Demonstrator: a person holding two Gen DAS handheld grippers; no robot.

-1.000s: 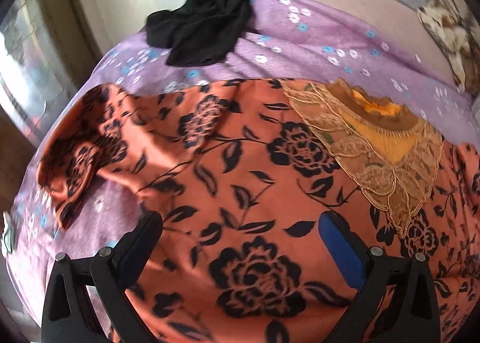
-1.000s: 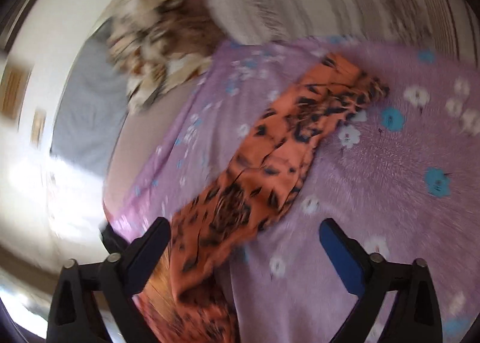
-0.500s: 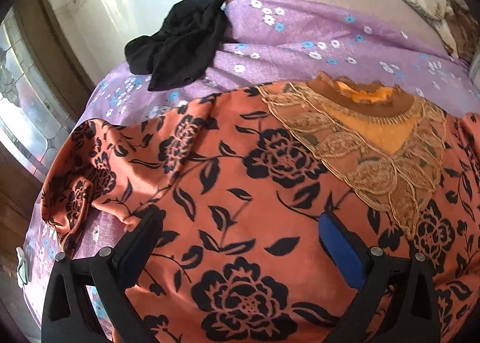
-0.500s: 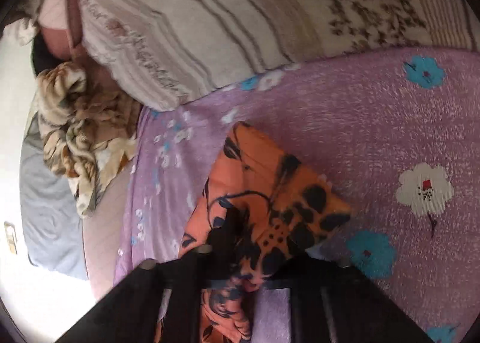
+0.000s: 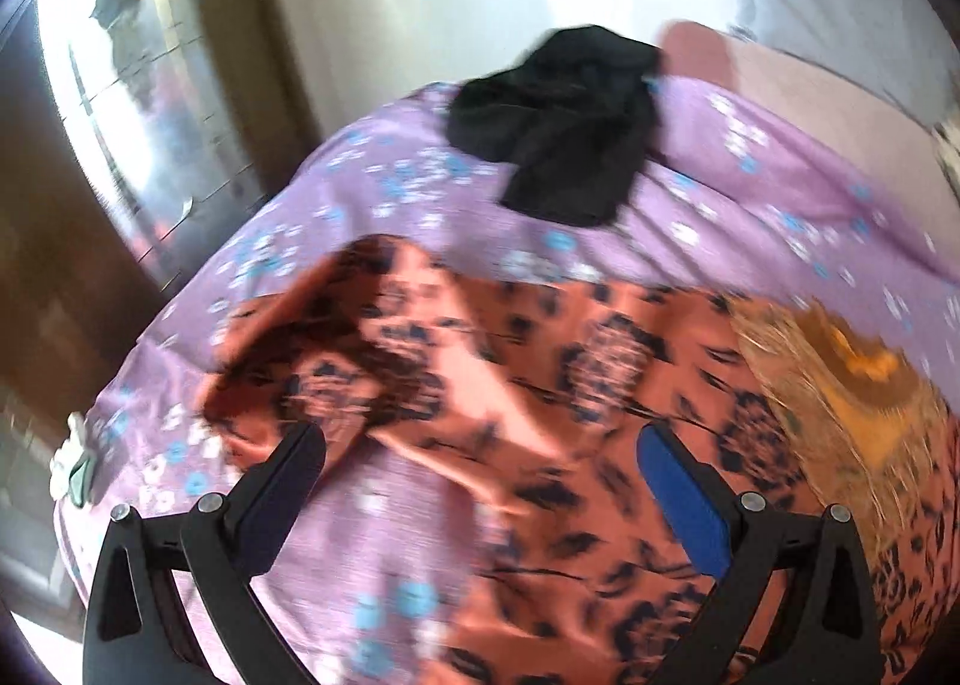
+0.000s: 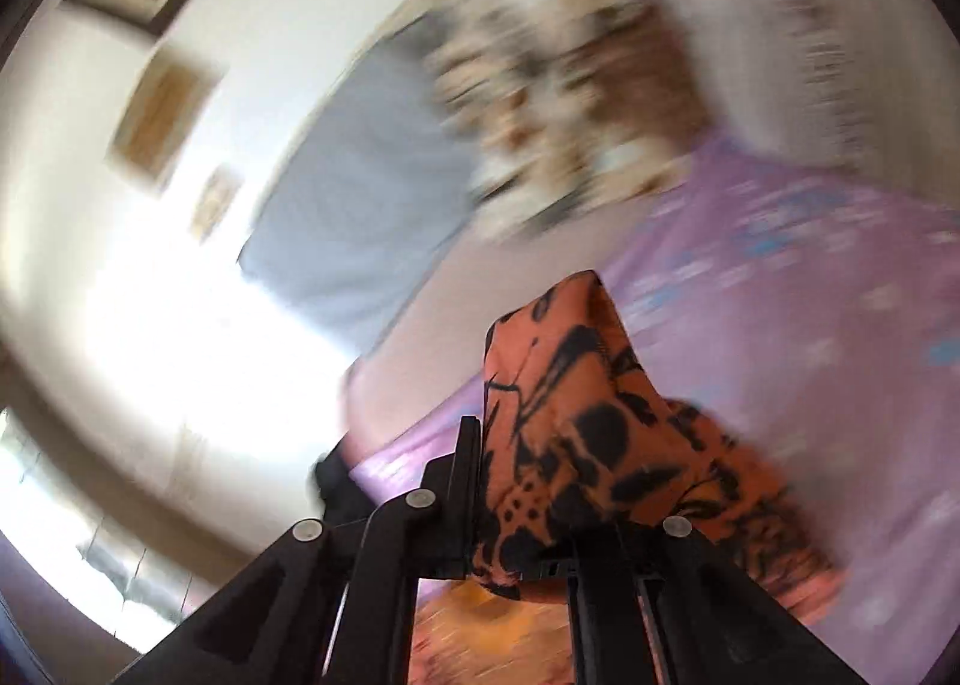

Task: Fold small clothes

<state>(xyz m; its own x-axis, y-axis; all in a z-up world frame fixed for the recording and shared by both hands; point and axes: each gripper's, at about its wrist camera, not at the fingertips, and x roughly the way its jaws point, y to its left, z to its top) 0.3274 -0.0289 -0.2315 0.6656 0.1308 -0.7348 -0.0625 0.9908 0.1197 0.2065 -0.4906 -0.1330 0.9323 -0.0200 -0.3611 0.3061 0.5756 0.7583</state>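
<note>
An orange garment with black flowers (image 5: 540, 385) lies spread on the purple flowered bedspread (image 5: 372, 193). Its gold embroidered neckline (image 5: 840, 385) is at the right. One sleeve (image 5: 300, 349) lies bunched at the left. My left gripper (image 5: 480, 481) hovers open above the garment's lower left part, nothing between its fingers. In the right wrist view, my right gripper (image 6: 516, 505) is shut on the other orange sleeve (image 6: 570, 397), which stands up lifted off the bedspread (image 6: 810, 277). Both views are blurred.
A black garment (image 5: 570, 127) lies crumpled at the far edge of the bed. A wall and window (image 5: 120, 115) stand at the left. A brown patterned cloth (image 6: 570, 97) and a grey pillow (image 6: 360, 217) lie beyond the lifted sleeve.
My right gripper closed on the orange sleeve and lifted it off the bed. My left gripper swung left, so the bunched sleeve and bed edge now fill its view.
</note>
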